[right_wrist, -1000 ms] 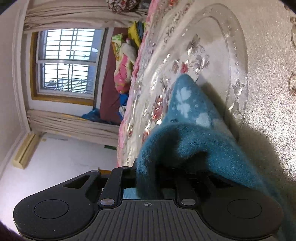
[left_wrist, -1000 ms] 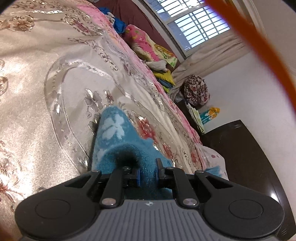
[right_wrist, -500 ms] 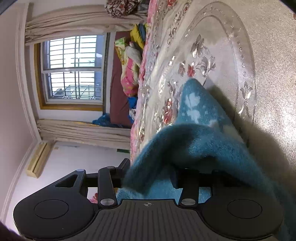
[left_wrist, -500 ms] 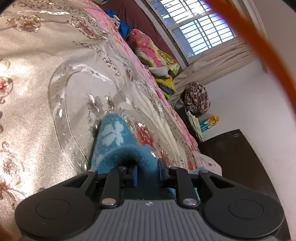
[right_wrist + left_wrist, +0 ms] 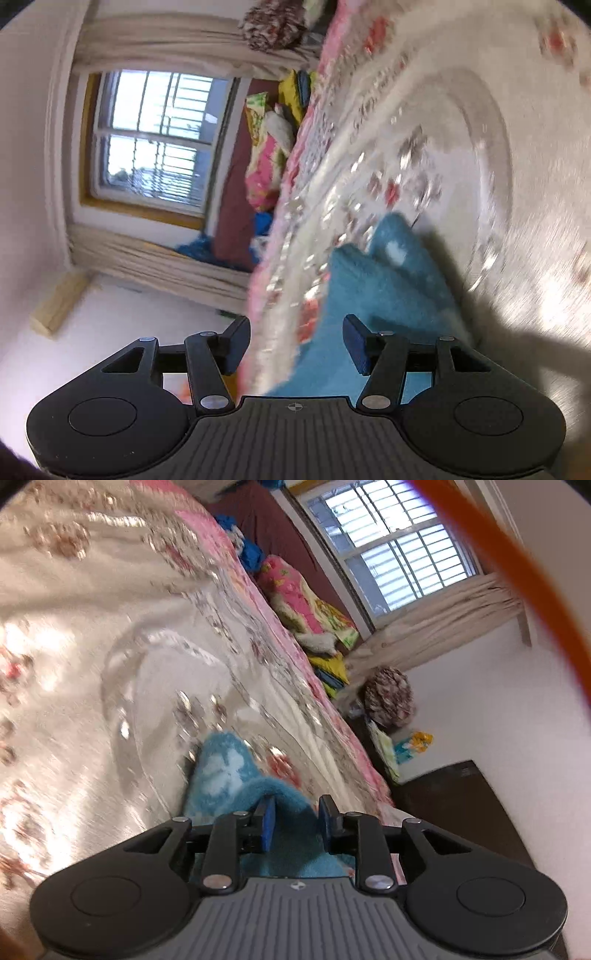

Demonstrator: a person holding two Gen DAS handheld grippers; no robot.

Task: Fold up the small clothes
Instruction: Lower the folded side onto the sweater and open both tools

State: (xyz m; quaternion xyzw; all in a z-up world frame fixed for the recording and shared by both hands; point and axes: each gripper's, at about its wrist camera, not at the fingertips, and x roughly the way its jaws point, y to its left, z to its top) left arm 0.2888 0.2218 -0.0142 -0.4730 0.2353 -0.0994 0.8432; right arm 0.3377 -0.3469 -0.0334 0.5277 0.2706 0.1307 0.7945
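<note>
Left wrist: we see left gripper (image 5: 293, 821) opening, blue sock (image 5: 221, 771) between jaws; right gripper (image 5: 295, 345) opening, gripping nothing.

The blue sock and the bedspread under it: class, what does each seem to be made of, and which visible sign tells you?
Blue sock: apparently a fuzzy fleece or plush knit, matt; its surface looks soft and napped, with pale woven-in patches.
Bedspread: seemingly a satin-like woven fabric, glossy; light glints off it and its embroidered flowers shine. Motion blur leaves the exact weave open.
</note>
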